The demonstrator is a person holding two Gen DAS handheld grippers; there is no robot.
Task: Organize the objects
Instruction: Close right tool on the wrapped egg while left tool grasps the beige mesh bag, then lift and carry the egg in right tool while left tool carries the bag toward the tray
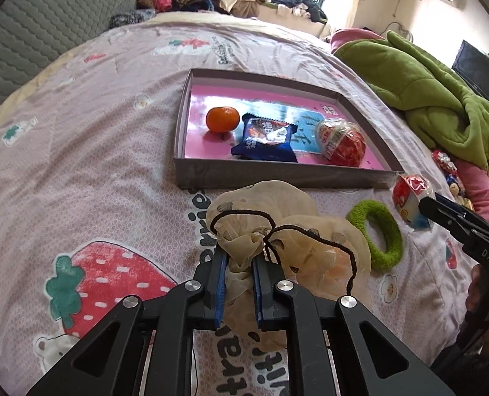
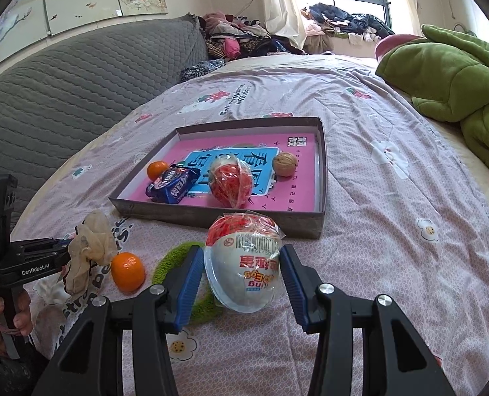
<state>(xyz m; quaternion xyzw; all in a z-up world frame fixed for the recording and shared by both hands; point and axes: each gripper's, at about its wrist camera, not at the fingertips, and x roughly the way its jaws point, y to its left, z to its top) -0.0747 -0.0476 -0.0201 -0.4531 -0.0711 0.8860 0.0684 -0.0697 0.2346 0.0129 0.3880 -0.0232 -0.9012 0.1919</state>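
Left gripper (image 1: 239, 259) clamped on the gathered neck of a beige mesh drawstring pouch (image 1: 264, 217), black cord (image 1: 241, 214) looping over it, something orange faintly visible through the mesh. Beyond, on the pink strawberry bedsheet (image 1: 79, 165), a shallow grey box (image 1: 277, 175) with pink lining, holding a tangerine (image 1: 222, 118), a blue snack packet (image 1: 266, 140) and a red-and-white wrapped egg (image 1: 342, 143) in a row. Green fuzzy ring (image 1: 381, 236) lying just right of the pouch. Right gripper (image 1: 424, 206) at the right edge, closed around a second wrapped egg (image 1: 409, 198) near the box's front right corner. Green blanket (image 1: 426, 92) heaped far right.
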